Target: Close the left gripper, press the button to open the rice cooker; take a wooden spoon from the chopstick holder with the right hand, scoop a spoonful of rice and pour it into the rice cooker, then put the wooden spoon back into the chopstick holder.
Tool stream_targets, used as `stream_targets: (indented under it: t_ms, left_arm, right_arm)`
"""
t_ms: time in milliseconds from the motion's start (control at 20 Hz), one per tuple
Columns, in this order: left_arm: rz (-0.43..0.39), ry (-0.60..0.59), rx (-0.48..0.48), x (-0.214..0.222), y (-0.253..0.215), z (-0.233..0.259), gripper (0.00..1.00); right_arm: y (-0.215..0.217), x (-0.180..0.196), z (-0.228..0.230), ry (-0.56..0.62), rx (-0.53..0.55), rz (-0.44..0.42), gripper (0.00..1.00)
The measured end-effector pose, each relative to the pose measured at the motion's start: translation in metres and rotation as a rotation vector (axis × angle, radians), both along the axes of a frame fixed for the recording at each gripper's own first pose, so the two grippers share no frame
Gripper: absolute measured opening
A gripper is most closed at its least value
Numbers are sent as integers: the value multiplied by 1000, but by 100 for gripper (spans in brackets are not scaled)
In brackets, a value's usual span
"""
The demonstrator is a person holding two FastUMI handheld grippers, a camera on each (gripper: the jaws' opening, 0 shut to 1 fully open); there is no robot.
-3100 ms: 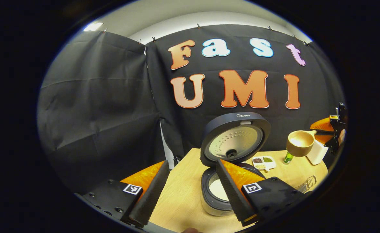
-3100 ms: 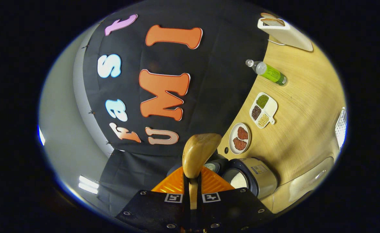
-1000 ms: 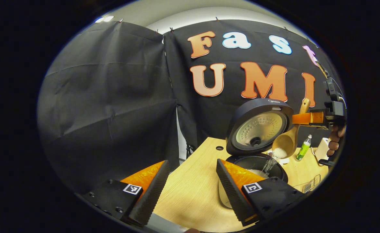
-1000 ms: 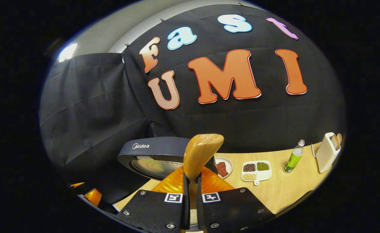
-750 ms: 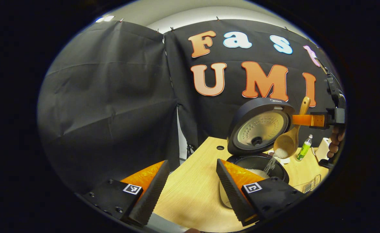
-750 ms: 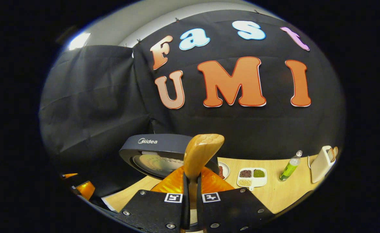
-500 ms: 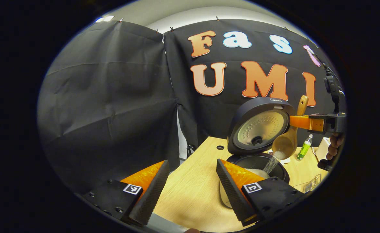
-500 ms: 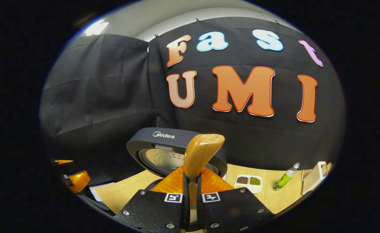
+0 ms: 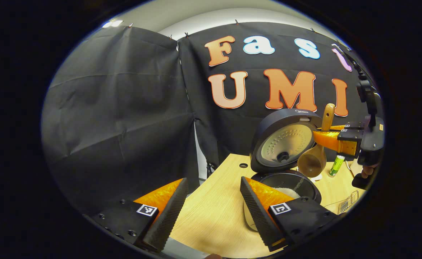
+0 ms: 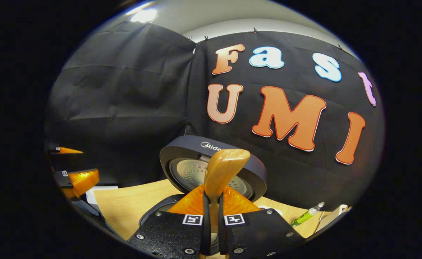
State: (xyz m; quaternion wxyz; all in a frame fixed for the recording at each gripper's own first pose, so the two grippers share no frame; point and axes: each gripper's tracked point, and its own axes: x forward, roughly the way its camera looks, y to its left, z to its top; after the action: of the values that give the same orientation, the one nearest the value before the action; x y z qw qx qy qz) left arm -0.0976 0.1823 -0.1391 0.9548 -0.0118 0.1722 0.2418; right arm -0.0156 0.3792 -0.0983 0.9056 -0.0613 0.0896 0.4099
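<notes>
1 wooden spoon clamped in right gripper, 1 rice cooker lid up, left gripper fingers apart.

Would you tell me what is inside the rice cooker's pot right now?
In the left gripper view, a mound of white rice lies in the rice cooker, under the tipped wooden spoon. The left gripper's finger covers the pot's near side, so the fill level is unclear.

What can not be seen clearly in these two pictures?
- Rice cooker pot: in the left gripper view the left gripper covers its front.
- Wooden spoon bowl: tilted away, so whether any rice remains inside is hidden.
- In the right gripper view the right gripper and spoon handle hide most of the pot.
</notes>
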Motion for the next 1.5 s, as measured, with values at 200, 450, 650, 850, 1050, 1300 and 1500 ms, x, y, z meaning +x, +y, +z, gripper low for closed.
stream_targets:
  t_ms: [200, 450, 650, 850, 1050, 1300, 1500]
  left_arm:
    - [-8, -2, 9, 1, -4, 0, 93]
    - [-5, 2, 3, -1, -6, -2, 98]
    - [-5, 7, -16, 2, -10, -4, 98]
    - [-18, 14, -22, 11, -23, -4, 98]
    - [-9, 40, -74, 20, -35, -11, 93]
    - [-5, 61, -108, 27, -53, -17, 93]
    - [17, 88, -182, 29, -69, -28, 93]
  right_arm:
    - [-9, 1, 0, -34, -9, -5, 8]
    - [-42, 11, -21, 175, 72, -63, 8]
    - [-94, 27, -38, 276, 77, -157, 8]
    - [-154, 34, -56, 344, 93, -268, 8]
    - [-215, 35, -82, 380, 56, -381, 8]
    - [-292, 25, -108, 418, 42, -535, 8]
    - [-340, 21, -128, 455, 30, -627, 8]
